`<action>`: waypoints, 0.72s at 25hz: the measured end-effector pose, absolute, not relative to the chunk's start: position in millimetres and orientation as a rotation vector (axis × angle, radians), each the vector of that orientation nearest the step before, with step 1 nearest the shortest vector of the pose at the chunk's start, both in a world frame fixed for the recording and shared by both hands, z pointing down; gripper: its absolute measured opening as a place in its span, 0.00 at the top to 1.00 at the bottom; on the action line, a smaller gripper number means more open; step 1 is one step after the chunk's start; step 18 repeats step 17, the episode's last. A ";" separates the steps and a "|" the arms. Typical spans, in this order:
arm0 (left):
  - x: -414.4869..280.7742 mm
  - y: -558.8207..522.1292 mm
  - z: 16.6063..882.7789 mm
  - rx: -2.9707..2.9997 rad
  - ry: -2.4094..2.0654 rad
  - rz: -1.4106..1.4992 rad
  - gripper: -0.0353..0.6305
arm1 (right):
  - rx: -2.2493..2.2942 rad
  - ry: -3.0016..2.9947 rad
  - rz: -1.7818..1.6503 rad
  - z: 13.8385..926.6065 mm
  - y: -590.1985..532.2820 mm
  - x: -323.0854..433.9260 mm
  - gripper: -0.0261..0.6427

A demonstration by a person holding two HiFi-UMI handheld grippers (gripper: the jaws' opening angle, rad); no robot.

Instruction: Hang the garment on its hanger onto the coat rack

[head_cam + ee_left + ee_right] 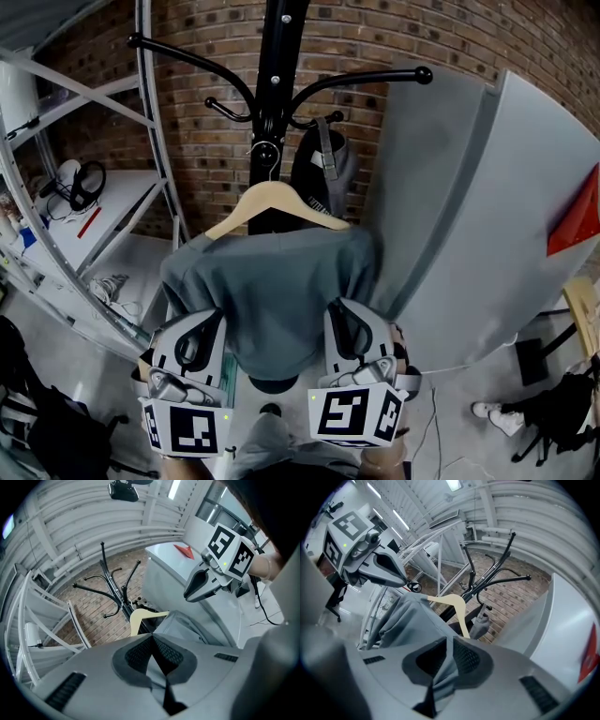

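A grey garment (272,291) hangs over a light wooden hanger (274,199) right in front of the black coat rack (278,56). The hanger's hook sits close against the pole; whether it rests on a rack arm I cannot tell. My left gripper (208,321) is shut on the garment's lower left part, with a sliver of fabric pinched between its pads (152,638). On the lower right part my right gripper (339,315) is shut too, grey cloth (412,620) bunching between its pads (449,641). From each gripper view, the hanger (140,618) (454,605) shows beyond the jaws.
A dark bag (323,173) hangs on the rack behind the hanger. Metal shelving (84,187) stands at the left and a tall grey panel (469,187) at the right, with a brick wall (206,37) behind. Black bags (553,412) lie on the floor.
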State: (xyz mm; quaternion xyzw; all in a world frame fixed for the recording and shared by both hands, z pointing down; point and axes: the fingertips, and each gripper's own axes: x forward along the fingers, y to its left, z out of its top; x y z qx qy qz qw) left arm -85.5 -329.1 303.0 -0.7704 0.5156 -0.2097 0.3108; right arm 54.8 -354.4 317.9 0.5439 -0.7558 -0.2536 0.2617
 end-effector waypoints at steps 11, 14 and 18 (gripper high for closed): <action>-85.4 -336.0 304.2 -2.013 1.337 -0.594 0.94 | 1.483 -2.042 -0.685 318.6 -359.1 53.5 0.88; -84.6 -338.7 307.5 -2.015 1.328 -0.606 0.94 | 1.490 -2.038 -0.680 318.5 -361.2 53.8 0.88; -85.4 -341.1 307.4 -2.018 1.324 -0.610 0.94 | 1.492 -2.038 -0.667 317.7 -363.1 53.2 0.88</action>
